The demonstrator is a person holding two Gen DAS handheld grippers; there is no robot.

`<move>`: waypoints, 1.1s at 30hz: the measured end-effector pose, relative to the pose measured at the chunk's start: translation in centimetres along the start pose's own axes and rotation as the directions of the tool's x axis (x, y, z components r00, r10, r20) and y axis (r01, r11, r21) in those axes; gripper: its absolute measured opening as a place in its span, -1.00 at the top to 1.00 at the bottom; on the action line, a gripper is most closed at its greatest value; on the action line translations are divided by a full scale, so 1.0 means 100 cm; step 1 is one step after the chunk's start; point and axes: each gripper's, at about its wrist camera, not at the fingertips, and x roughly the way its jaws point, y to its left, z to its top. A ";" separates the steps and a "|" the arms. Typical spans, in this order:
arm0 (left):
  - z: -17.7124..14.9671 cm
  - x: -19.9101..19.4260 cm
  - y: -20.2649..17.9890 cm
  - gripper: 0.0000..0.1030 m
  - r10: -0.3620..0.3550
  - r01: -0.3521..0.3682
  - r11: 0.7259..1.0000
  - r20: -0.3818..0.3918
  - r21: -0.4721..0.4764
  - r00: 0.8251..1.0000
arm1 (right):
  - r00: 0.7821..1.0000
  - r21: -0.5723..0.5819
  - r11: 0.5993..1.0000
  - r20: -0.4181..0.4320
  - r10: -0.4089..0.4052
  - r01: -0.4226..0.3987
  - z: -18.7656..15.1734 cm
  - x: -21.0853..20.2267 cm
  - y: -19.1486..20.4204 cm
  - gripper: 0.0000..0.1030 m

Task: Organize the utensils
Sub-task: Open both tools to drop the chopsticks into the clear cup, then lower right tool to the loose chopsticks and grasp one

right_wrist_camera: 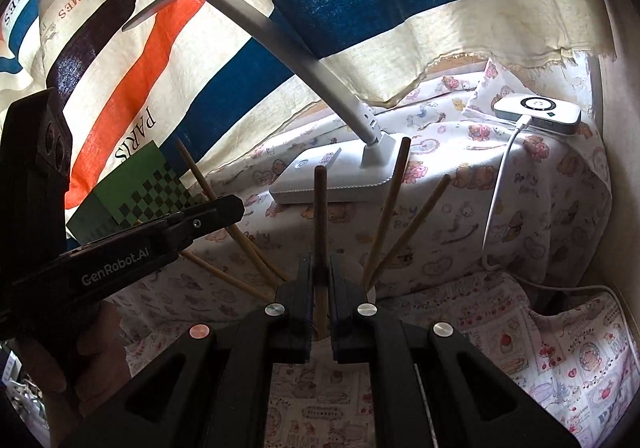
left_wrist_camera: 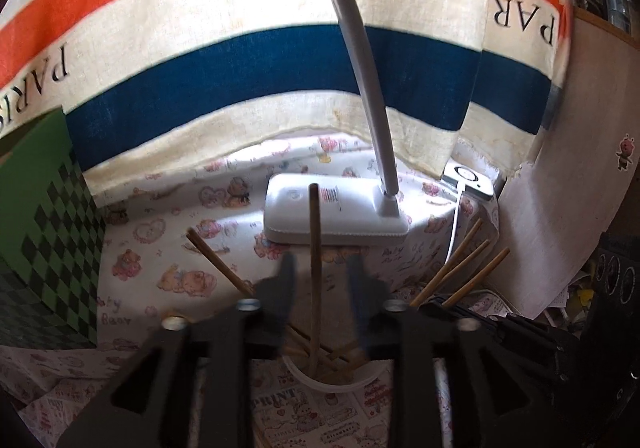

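The chopsticks are light, stiff, slender rods; grip them mid-shaft. Several stand fanned out in the white cup (left_wrist_camera: 332, 384). The right gripper (right_wrist_camera: 321, 276) is clamped on a dark chopstick (right_wrist_camera: 320, 208) above the cup. The left gripper (left_wrist_camera: 320, 268) is parted around an upright chopstick (left_wrist_camera: 315, 248), pads clear.

My left gripper (left_wrist_camera: 320, 272) stands parted; my right gripper (right_wrist_camera: 320, 280) is clamped, left one at its nine o'clock.
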 end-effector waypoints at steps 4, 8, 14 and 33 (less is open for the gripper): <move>0.001 -0.021 0.007 0.00 0.051 -0.051 0.999 0.068 -0.004 0.996 | 0.999 -0.038 0.999 0.033 -0.032 0.033 0.002 -0.006 0.004 0.71; -0.002 -0.048 0.017 -0.14 0.088 -0.085 0.996 0.128 -0.029 0.988 | 0.993 -0.062 0.995 0.096 -0.071 0.077 0.008 -0.021 0.006 0.28; -0.017 -0.097 0.030 -0.53 0.182 -0.177 0.983 0.219 -0.043 0.959 | 0.978 -0.094 0.988 0.180 -0.107 0.125 0.013 -0.051 0.012 -0.05; -0.141 -0.180 0.059 -0.99 0.312 -0.291 0.950 0.293 -0.114 0.904 | 1.000 -0.181 0.983 0.004 -0.018 0.018 -0.058 -0.050 0.076 -0.15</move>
